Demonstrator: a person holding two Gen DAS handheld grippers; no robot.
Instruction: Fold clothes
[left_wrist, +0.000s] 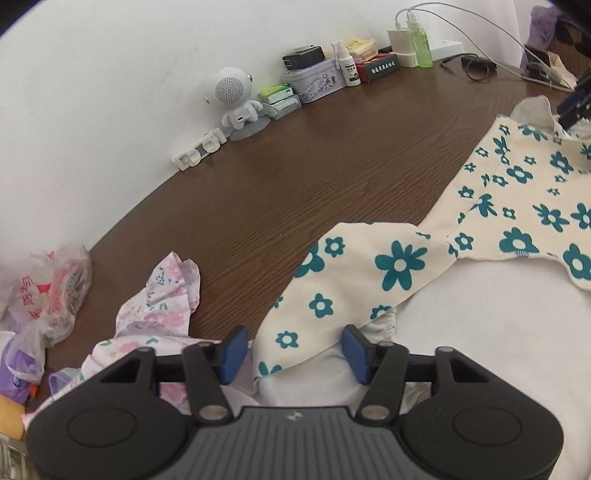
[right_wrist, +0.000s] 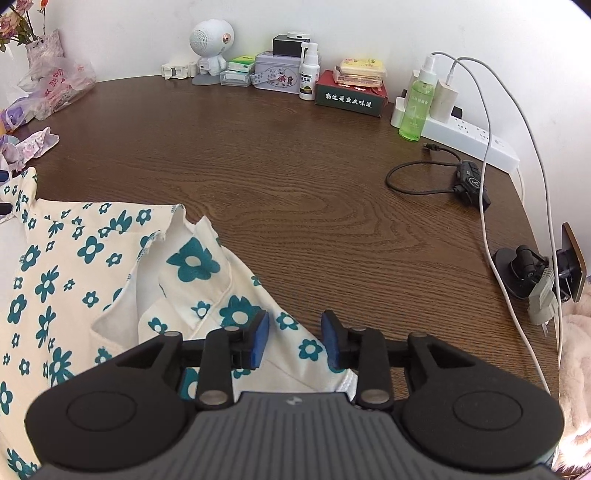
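A cream garment with teal flowers (left_wrist: 517, 206) lies spread on the brown wooden table (left_wrist: 295, 177). One sleeve (left_wrist: 354, 280) runs toward my left gripper (left_wrist: 295, 354), which is open; the sleeve's end lies between its blue pads, which do not press on it. In the right wrist view the same garment (right_wrist: 74, 266) covers the lower left, its collar area folded open. My right gripper (right_wrist: 295, 339) is open over the garment's right edge, with floral cloth under the gap between its pads.
A pink floral garment (left_wrist: 162, 306) and a plastic bag (left_wrist: 48, 295) lie at the left. Along the wall stand a white robot speaker (right_wrist: 210, 48), tins, boxes, a green spray bottle (right_wrist: 417, 107) and a power strip (right_wrist: 472, 140). Cables (right_wrist: 424, 184) and a phone mount (right_wrist: 535, 273) are at the right.
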